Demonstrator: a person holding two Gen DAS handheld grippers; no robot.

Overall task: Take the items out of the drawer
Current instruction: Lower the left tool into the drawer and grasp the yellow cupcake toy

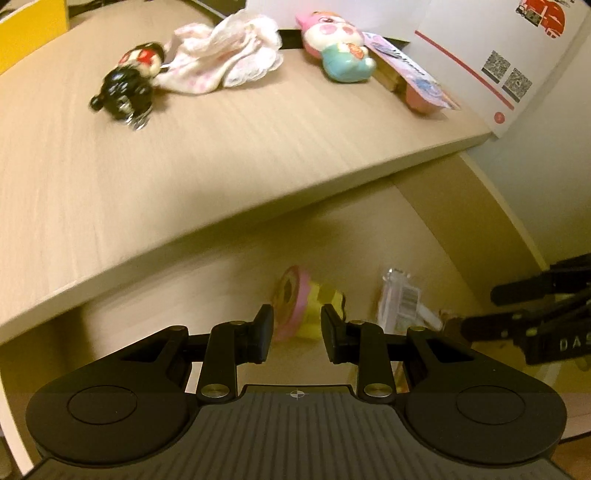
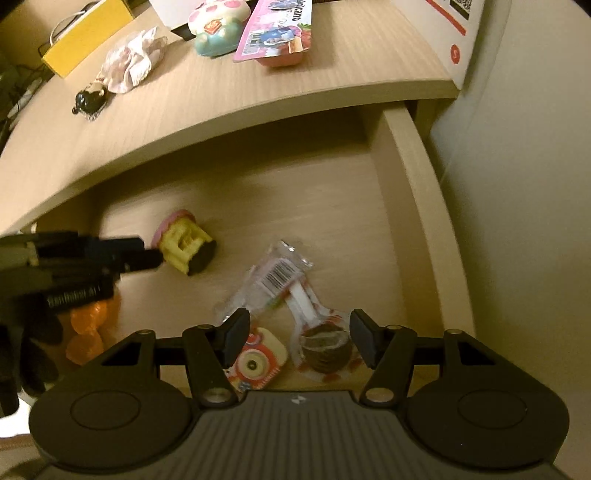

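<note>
The drawer stands pulled out under the desk top. In it lie a yellow-and-pink toy, a clear barcoded packet, a wrapped chocolate sweet, a small camera-shaped toy and an orange item. My left gripper is open, with the yellow-and-pink toy showing in its gap, untouched. From the right wrist view, the left gripper tips sit just left of that toy. My right gripper hangs open above the wrapped sweet, with nothing between its pads. It enters the left wrist view as the right gripper.
The desk top carries a black figurine, a white-pink cloth, a pastel plush toy, a pink package, a white QR-coded box and a yellow box. A wall borders the drawer's right side. A black-gloved hand shows at left.
</note>
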